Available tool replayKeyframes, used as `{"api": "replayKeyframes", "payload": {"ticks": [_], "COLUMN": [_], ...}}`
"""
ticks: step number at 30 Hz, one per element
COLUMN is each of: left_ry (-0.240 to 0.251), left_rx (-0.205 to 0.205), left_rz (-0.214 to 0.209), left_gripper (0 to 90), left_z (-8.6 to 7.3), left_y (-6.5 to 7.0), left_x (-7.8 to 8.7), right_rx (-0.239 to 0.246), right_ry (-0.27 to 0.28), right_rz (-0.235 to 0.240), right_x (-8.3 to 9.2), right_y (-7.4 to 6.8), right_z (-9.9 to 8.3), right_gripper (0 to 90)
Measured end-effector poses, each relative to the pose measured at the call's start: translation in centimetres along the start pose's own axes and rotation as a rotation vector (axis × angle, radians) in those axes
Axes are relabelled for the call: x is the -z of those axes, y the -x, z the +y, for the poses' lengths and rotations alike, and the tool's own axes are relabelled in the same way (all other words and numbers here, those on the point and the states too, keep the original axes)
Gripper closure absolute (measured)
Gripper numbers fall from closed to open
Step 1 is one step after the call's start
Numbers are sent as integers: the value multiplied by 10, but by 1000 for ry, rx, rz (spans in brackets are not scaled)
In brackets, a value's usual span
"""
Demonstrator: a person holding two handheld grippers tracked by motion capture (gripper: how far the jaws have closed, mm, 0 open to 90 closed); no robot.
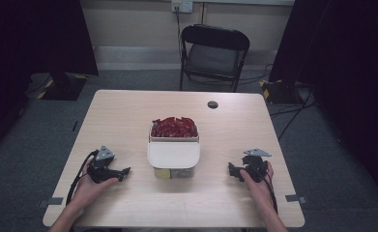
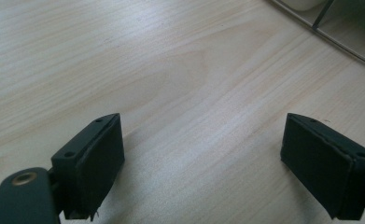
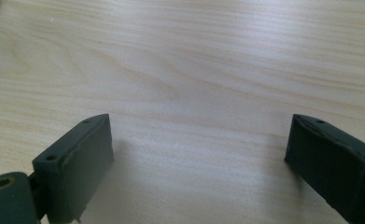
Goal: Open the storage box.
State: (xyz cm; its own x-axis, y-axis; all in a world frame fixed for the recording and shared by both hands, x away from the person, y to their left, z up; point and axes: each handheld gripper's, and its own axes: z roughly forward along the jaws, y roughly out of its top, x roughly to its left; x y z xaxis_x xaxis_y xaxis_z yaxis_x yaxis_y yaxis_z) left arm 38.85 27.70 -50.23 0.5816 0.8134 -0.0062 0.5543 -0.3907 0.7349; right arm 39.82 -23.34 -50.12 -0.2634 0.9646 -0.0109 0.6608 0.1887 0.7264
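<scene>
Container [image 1: 173, 155] with white lid mid-surface, long axis toward far edge, red packets [image 1: 174, 127] in far half | left tongs [image 1: 124, 171] spread, empty, slightly nearer | right tongs [image 1: 231, 170] spread, empty | both point inward at it

1. The left gripper [image 1: 125, 170] is a compact black tool with a grey three-cornered plate on top and a black cable looping from it along the near left of the table.
2. The right gripper [image 1: 231, 170] is the same black build, with a grey three-cornered plate on top and a black cable trailing along the forearm.
3. In the left gripper view [image 2: 203, 163], the jaws are matte black rectangular blocks with small round screw holes along their upper edges; a brass-coloured ring sits in the rounded piece at the lower left.
4. In the right gripper view [image 3: 199, 163], the jaws are the same dark blocks with screw holes and a brass-ringed hole at the lower left.
5. Both forearms are bare, with no sleeves visible.
</scene>
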Motion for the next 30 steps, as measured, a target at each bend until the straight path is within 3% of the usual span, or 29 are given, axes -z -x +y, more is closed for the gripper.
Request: {"api": "replayKeyframes", "payload": {"ticks": [10, 14, 17, 25, 30], "left_ry": [1, 0, 2, 0, 2], "left_rx": [0, 1, 0, 0, 0], "left_rz": [-3, -3, -3, -4, -5], "left_gripper": [128, 128, 128, 128, 128], "left_z": [0, 0, 0, 0, 0], "left_y": [0, 0, 0, 0, 0], "left_x": [0, 0, 0, 0, 0], "right_rx": [14, 5, 9, 16, 29], "right_ry": [-2, 6, 0, 18, 22], "right_rz": [10, 2, -3, 17, 56], "right_x": [-1, 1, 2, 8, 10], "right_y": [2, 3, 3, -1, -4], "right_z": [1, 2, 2, 5, 7], "right_gripper": [72, 149, 141, 143, 144]}}
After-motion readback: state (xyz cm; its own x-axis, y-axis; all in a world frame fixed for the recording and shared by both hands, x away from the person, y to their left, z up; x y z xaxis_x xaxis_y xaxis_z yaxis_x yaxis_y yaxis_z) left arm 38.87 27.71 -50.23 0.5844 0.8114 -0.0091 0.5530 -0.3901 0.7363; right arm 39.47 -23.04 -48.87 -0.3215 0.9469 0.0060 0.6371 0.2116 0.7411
